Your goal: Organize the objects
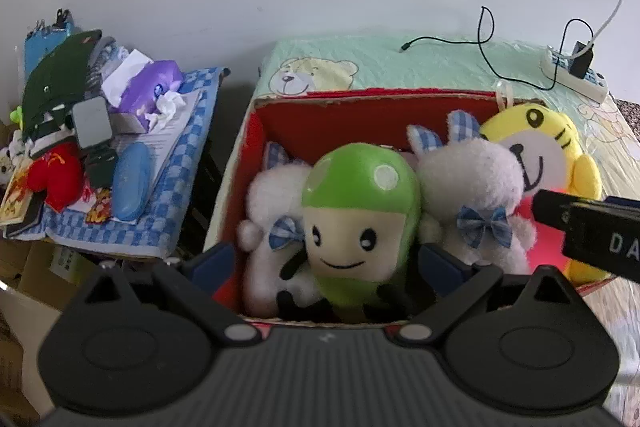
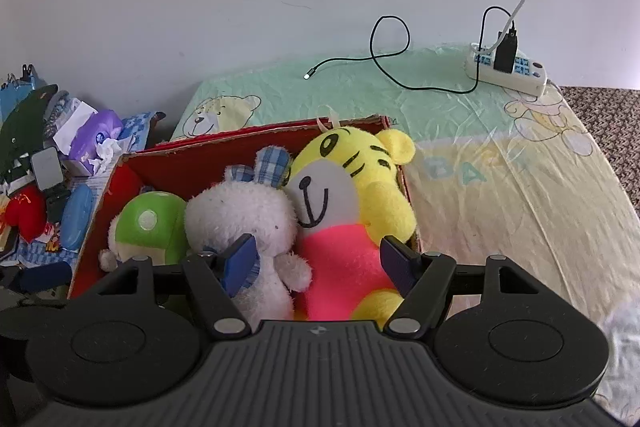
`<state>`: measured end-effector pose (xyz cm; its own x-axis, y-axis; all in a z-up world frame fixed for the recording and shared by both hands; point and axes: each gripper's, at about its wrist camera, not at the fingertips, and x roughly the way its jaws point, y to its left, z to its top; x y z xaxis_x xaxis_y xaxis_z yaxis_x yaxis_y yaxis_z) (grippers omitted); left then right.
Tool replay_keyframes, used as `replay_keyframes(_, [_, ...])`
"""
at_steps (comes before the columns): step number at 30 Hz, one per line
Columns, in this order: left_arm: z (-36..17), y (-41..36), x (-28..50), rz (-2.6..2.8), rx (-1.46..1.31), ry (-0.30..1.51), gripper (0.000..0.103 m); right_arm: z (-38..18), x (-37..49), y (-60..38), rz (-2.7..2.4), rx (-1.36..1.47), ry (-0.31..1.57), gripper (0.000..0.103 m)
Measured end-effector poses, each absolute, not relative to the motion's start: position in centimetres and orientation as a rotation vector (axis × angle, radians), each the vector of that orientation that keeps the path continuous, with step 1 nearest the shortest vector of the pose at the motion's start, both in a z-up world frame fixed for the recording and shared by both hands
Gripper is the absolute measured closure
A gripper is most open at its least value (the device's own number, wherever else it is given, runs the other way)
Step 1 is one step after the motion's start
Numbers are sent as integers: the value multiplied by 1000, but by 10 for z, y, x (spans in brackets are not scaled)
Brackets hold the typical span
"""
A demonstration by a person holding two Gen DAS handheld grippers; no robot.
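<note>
A red cardboard box (image 1: pixel 340 107) (image 2: pixel 168 167) stands on the bed and holds several plush toys. A green mushroom doll (image 1: pixel 356 223) (image 2: pixel 148 223) sits between two white bunnies with blue bows (image 1: pixel 272 207) (image 1: pixel 476 187); one bunny shows in the right wrist view (image 2: pixel 248 219). A yellow tiger in a pink shirt (image 1: pixel 536 155) (image 2: pixel 344 195) fills the right end. My left gripper (image 1: pixel 326 263) is open, its fingers either side of the green doll. My right gripper (image 2: pixel 318 263) is open over the tiger's pink body and the bunny.
A cluttered stool with a blue checked cloth (image 1: pixel 176 187) stands left of the box, with a tissue pack (image 1: pixel 150 87), a blue case (image 1: pixel 130 183) and a red plush (image 1: pixel 56 175). A power strip (image 2: pixel 508 67) and a black cable (image 2: pixel 392 59) lie at the bed's far side.
</note>
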<state>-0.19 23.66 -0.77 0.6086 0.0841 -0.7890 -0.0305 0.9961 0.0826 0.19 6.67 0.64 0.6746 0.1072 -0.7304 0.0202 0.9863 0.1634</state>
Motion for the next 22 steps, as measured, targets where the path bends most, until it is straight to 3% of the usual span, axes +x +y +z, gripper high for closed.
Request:
replay_keyframes(12, [-15, 237, -1, 56, 55, 919, 5, -3, 4, 73, 78, 158, 849, 31])
replay_keyframes(22, [-16, 237, 4, 66, 73, 900, 12, -5, 10, 72, 67, 165, 843, 31])
